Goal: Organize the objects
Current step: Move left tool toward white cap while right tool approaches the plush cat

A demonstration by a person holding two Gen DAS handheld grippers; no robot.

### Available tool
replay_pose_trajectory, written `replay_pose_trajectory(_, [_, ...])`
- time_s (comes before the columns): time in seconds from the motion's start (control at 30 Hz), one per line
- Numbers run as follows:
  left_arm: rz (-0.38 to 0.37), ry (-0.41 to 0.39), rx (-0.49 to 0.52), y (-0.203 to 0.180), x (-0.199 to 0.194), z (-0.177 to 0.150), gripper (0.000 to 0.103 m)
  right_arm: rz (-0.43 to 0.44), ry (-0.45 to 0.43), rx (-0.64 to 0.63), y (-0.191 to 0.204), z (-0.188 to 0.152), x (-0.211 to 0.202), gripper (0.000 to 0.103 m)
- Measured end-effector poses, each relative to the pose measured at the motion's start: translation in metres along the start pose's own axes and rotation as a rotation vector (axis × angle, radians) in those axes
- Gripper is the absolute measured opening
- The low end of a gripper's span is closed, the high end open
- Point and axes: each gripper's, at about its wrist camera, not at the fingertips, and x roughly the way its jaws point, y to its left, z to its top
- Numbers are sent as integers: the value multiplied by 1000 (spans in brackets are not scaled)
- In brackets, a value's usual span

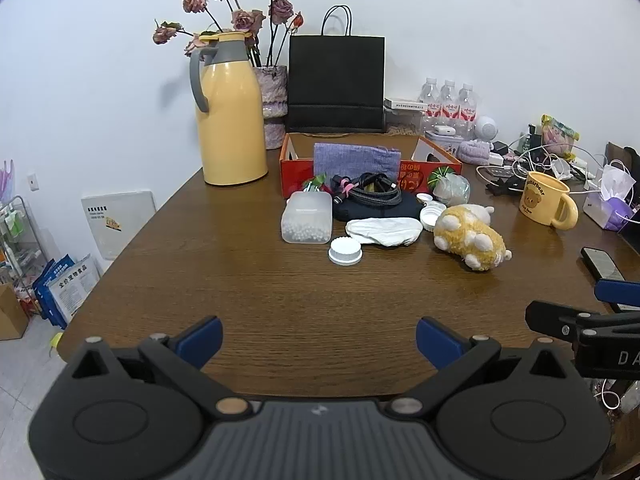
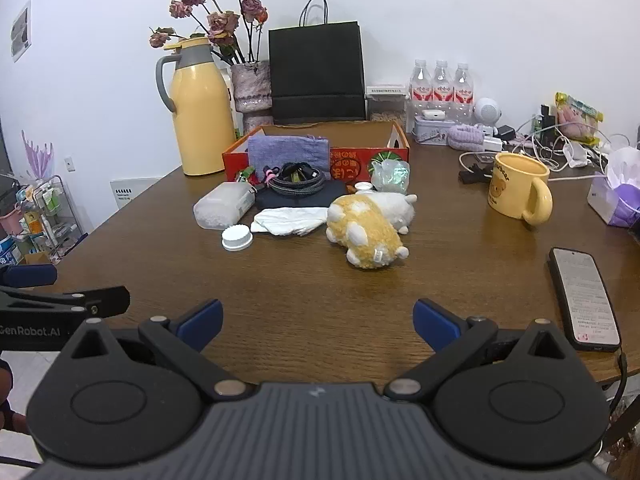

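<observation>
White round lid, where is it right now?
The white round lid lies on the table, centre of the left wrist view, just before the plastic bead box and white cloth.

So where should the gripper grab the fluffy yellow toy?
Probably across the plush toy's soft middle, coming down from above with the right gripper, which is open and nearest. The toy lies on its back with its feet up, clear of the white cloth, and the body should squash between the fingers.

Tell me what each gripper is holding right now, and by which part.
Nothing is held. The left gripper and the right gripper both hang open over the bare table, short of the plush toy.
</observation>
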Motion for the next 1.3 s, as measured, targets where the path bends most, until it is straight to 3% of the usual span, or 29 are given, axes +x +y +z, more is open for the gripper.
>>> replay_pose_trajectory(0.67, [1,24,18,-2,7,2,103,9,28,27,-5,-3,9,103])
replay_pose_trajectory(1.03, [-15,28,28,-3,9,2,103,26,-8,13,-3,-4,4,103])
replay_pose_trajectory(1.3, [-20,62,20,-2,28,6,103,18,-1,3,-3,-6,14,103])
